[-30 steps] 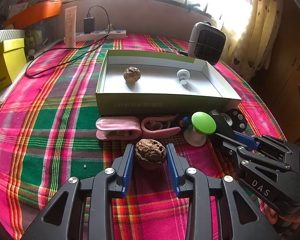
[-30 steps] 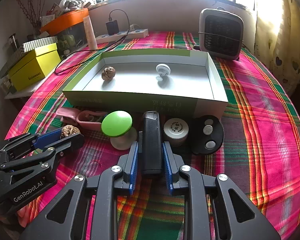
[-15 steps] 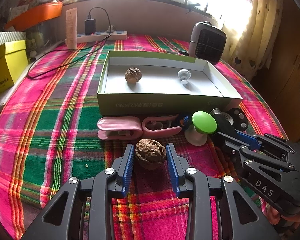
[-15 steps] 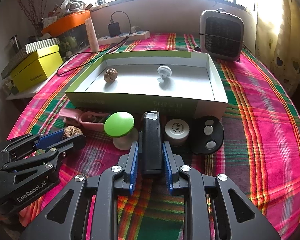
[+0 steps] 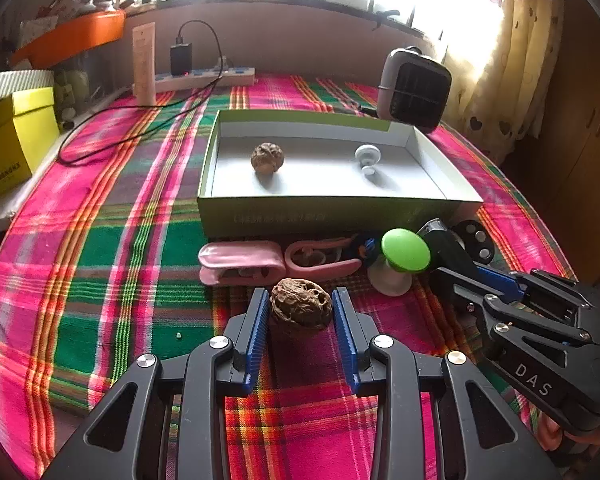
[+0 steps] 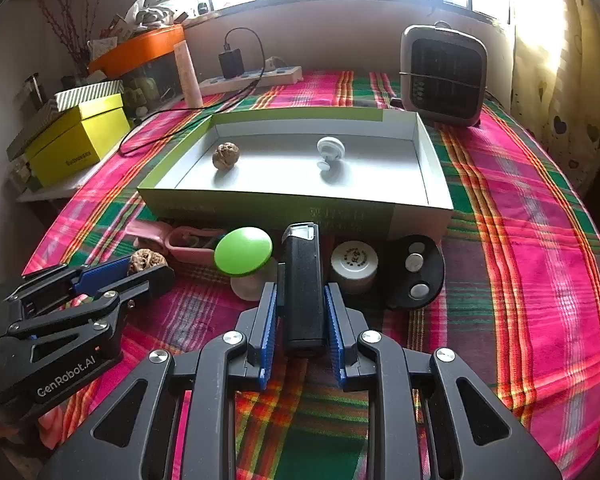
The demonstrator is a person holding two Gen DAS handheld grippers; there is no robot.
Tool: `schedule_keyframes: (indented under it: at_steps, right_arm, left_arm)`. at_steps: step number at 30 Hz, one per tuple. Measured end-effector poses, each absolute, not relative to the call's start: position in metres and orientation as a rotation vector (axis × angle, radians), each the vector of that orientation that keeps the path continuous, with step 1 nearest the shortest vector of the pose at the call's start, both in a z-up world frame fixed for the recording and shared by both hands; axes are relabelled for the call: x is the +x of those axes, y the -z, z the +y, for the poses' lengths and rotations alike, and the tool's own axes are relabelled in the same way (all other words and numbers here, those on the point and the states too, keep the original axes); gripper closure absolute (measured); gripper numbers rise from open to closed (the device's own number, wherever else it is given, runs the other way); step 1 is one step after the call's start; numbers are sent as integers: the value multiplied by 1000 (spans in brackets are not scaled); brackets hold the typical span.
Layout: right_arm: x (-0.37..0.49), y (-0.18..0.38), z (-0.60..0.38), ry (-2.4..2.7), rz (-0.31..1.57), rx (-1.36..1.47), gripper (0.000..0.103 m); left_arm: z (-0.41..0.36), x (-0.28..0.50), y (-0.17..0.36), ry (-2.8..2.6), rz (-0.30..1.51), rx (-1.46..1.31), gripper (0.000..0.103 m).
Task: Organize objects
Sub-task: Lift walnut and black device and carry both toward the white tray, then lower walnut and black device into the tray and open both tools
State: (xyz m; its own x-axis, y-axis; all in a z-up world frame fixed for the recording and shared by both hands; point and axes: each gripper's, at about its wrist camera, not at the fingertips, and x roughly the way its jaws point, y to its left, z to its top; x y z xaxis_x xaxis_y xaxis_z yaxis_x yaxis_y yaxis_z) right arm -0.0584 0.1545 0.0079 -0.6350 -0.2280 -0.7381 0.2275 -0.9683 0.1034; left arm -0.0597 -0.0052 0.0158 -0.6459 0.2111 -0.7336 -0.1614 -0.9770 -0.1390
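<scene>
My left gripper [image 5: 301, 312] is shut on a brown walnut [image 5: 301, 307], held just above the plaid cloth; the walnut also shows in the right wrist view [image 6: 146, 261]. My right gripper [image 6: 301, 312] is shut on a black rectangular lighter-like object [image 6: 303, 280]. Ahead stands an open green-sided box [image 5: 324, 211] [image 6: 284, 204] holding a second walnut [image 5: 267, 157] [image 6: 226, 155] and a small white knob [image 5: 367, 157] [image 6: 330, 150].
In front of the box lie two pink clips [image 5: 240, 266], a green-capped mushroom-shaped piece [image 6: 243, 252], a white round container [image 6: 354, 261] and a black disc with silver buttons [image 6: 416, 274]. A small heater [image 6: 443, 76], power strip [image 6: 256, 76] and yellow box [image 6: 76, 140] stand further back.
Both grippers have risen and drawn back slightly with their objects held. The box and loose items have not moved.
</scene>
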Motion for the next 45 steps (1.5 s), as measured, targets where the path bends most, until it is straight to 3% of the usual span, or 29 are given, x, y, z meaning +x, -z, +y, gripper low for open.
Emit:
schedule_keyframes:
  at_steps: [25,45]
  right_arm:
    - [-63,-40,158,2662,-37,1095,79]
    - [-107,-48,162,2662,-50,1095,79]
  left_arm:
    - [-1,-67,-50,-2714,-58,-1104,72]
    - [9,-118,-59,-2705,-49,-1089,72]
